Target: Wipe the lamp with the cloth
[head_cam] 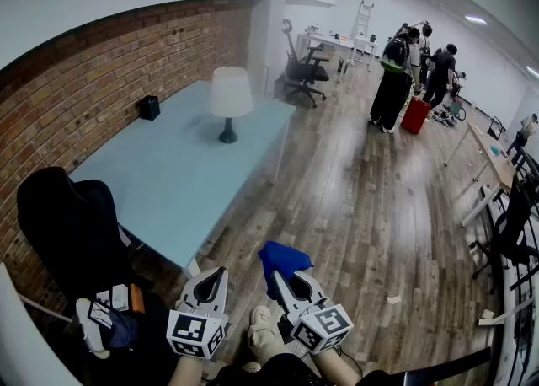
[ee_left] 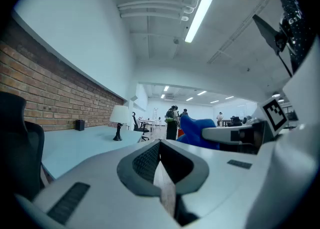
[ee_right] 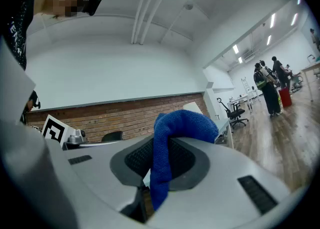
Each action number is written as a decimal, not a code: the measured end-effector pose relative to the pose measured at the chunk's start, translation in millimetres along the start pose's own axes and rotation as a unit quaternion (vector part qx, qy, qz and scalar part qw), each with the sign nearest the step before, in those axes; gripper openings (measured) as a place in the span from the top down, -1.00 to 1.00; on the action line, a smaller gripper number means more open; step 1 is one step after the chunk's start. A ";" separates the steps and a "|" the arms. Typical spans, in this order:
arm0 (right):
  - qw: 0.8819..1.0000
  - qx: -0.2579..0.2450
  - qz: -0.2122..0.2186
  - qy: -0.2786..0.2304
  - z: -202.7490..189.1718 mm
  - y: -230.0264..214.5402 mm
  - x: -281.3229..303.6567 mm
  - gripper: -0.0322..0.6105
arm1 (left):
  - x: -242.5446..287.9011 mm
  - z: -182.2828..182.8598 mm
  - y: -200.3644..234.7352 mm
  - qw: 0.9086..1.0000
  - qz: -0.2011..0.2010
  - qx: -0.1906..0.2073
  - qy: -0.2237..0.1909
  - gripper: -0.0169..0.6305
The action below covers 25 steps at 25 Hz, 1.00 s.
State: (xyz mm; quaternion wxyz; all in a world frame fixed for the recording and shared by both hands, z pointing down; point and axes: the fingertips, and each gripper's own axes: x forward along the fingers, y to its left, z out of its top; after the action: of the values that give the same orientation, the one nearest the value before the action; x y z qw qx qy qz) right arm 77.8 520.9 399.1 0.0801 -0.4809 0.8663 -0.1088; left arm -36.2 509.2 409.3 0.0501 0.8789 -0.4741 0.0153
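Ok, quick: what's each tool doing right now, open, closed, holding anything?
Left tool: closed, nothing between its jaws.
Right tool: closed on the blue cloth.

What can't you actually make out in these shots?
The lamp: head view, too small to show dust or switch.
Its base: right gripper view, behind the cloth.
The black box: head view, too small to identify.
The cloth's lower end: head view, hidden by the right claw.
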 end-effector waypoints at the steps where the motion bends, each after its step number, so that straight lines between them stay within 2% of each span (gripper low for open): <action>1: 1.000 0.003 -0.001 0.000 -0.8 -6.1 9.2 0.71 | 8.1 -0.1 5.1 1.000 -0.001 0.001 0.000 0.92; 6: 1.000 0.007 0.001 -0.003 8.6 -36.9 56.8 0.71 | 54.9 4.5 33.0 1.000 0.000 0.005 0.005 0.92; 13: 1.000 -0.006 0.015 -0.009 39.1 -93.1 127.0 0.72 | 141.6 32.9 70.9 1.000 0.008 0.018 -0.005 0.92; 20: 1.000 -0.006 0.028 -0.007 46.5 -154.6 193.4 0.72 | 230.6 33.2 97.4 1.000 0.004 0.018 0.001 0.92; 25: 0.999 -0.004 0.032 -0.007 51.4 -190.5 217.3 0.71 | 271.8 32.2 103.1 1.000 0.006 0.019 0.000 0.92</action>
State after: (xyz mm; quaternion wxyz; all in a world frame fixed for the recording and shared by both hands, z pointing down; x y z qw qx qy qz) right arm 131.6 232.5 392.8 0.0877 -0.4544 0.8809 -0.0992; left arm 26.6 223.6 405.0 0.0335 0.8770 -0.4787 0.0250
